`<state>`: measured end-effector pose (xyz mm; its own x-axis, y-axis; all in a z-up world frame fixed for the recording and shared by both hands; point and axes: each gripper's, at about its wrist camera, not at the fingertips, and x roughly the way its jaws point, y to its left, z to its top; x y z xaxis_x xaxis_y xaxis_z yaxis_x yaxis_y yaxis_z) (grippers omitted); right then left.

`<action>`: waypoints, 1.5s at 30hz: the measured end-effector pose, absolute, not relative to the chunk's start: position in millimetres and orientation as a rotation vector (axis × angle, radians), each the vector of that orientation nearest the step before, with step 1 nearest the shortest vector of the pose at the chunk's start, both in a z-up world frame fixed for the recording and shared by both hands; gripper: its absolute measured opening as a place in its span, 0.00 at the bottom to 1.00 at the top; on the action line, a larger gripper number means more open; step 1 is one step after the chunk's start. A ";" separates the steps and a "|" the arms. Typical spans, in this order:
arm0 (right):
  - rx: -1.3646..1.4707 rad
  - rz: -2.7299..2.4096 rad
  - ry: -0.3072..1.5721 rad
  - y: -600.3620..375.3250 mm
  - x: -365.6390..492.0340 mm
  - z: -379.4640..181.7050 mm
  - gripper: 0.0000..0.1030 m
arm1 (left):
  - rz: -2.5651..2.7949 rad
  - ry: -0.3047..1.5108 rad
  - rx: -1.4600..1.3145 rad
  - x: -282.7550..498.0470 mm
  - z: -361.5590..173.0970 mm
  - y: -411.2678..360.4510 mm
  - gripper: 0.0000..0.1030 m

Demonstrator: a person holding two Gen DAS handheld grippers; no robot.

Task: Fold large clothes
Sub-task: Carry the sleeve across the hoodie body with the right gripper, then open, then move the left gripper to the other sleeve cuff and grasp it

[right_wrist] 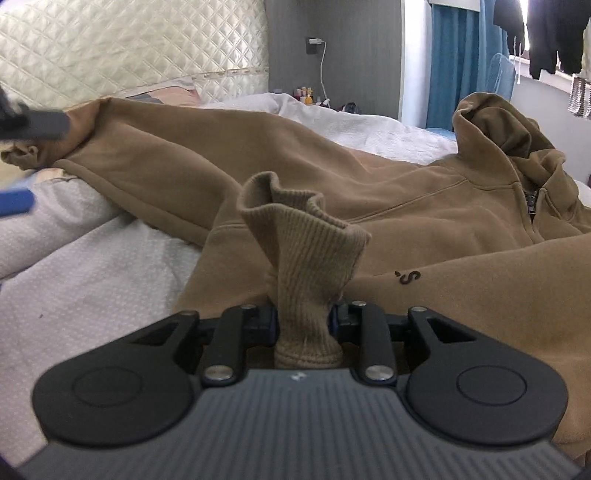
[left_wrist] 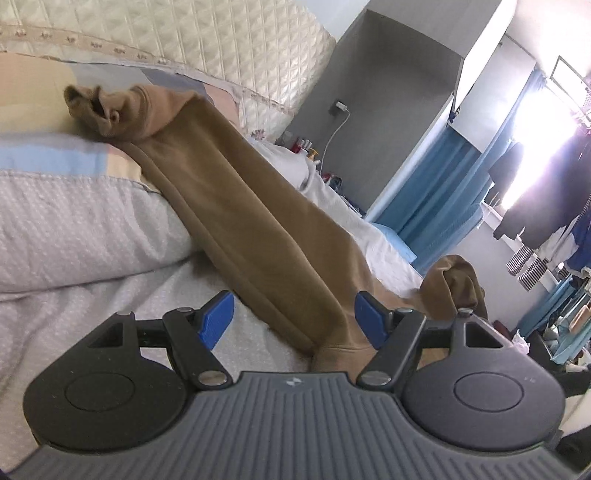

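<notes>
- While the brown hoodie (right_wrist: pixel 388 206) lay spread across the bed (right_wrist: pixel 92 280), my right tool (right_wrist: pixel 303 317) pinched its ribbed cuff (right_wrist: pixel 306 236), which stood bunched above the body.
- My left tool (left_wrist: pixel 293 319) was released, its blue pads (left_wrist: pixel 218 321) straddling the other sleeve (left_wrist: pixel 240 206) without touching.
- That sleeve ran up onto a pillow (left_wrist: pixel 74 221) below the quilted headboard (left_wrist: pixel 221 33).

The tan fleece hoodie (right_wrist: pixel 295 155) looks soft and matt, its ribbed knit cuff (right_wrist: pixel 306 258) coarser; the cream quilted headboard (right_wrist: pixel 129 44) has a satin sheen.
</notes>
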<state>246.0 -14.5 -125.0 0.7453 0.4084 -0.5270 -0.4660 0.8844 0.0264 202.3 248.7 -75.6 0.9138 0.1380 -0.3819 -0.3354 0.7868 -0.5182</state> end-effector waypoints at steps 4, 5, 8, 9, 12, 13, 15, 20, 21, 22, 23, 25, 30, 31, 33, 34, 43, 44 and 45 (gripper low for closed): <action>-0.087 0.514 0.601 -18.6 240.8 -121.9 0.46 | 0.241 0.307 -0.574 204.5 -72.6 247.7 0.74; -0.071 0.542 0.612 -22.1 237.3 -120.2 0.57 | 0.245 0.304 -0.571 203.8 -72.3 249.0 0.74; -0.038 0.626 0.616 -30.1 219.5 -105.3 0.76 | 0.248 0.305 -0.580 199.1 -70.8 249.7 0.74; -0.040 0.642 0.612 -34.1 212.0 -98.1 0.75 | 0.241 0.305 -0.584 196.5 -69.6 248.2 0.74; -0.045 0.679 0.608 -57.8 192.2 -76.4 0.75 | 0.193 0.292 -0.567 187.2 -61.9 236.0 0.73; -0.044 0.682 0.606 -66.5 188.2 -70.5 0.75 | 0.170 0.292 -0.552 184.2 -58.7 229.2 0.73; -0.044 0.670 0.598 -89.7 178.6 -57.7 0.75 | 0.126 0.306 -0.514 184.2 -54.4 211.9 0.73; -0.057 0.561 0.584 -154.6 171.7 -39.6 0.75 | -0.015 0.370 -0.426 190.4 -51.2 159.9 0.73; -0.060 0.538 0.573 -167.1 171.5 -38.5 0.75 | -0.037 0.387 -0.390 191.3 -51.0 147.3 0.73; -0.061 0.515 0.561 -179.7 171.4 -38.0 0.75 | -0.054 0.398 -0.365 191.5 -51.4 138.1 0.71; -0.056 0.485 0.554 -192.7 172.4 -38.6 0.75 | -0.075 0.412 -0.339 191.9 -52.0 127.8 0.69; -0.025 0.416 0.568 -214.7 178.1 -42.0 0.75 | -0.096 0.445 -0.297 193.3 -55.1 109.3 0.68; 0.064 0.304 0.618 -243.6 200.3 -51.1 0.59 | -0.085 0.554 -0.223 208.0 -75.5 83.5 0.54; 0.088 0.294 0.621 -248.2 205.3 -53.6 0.58 | -0.071 0.580 -0.212 212.7 -81.5 80.1 0.52; 0.099 0.269 0.607 -252.0 210.6 -59.2 0.49 | -0.036 0.618 -0.195 223.4 -92.2 79.5 0.51; 0.100 0.256 0.606 -252.8 214.9 -64.1 0.43 | -0.021 0.632 -0.185 229.4 -97.5 79.0 0.49; 0.128 0.238 0.650 -253.7 253.4 -109.0 0.35 | 0.062 0.691 -0.116 261.7 -124.4 75.0 0.48; 0.107 0.236 0.655 -251.4 255.0 -113.1 0.35 | 0.070 0.691 -0.110 262.6 -124.2 76.7 0.48; 0.087 0.232 0.656 -248.5 255.7 -115.7 0.35 | 0.074 0.694 -0.115 265.8 -123.9 79.5 0.48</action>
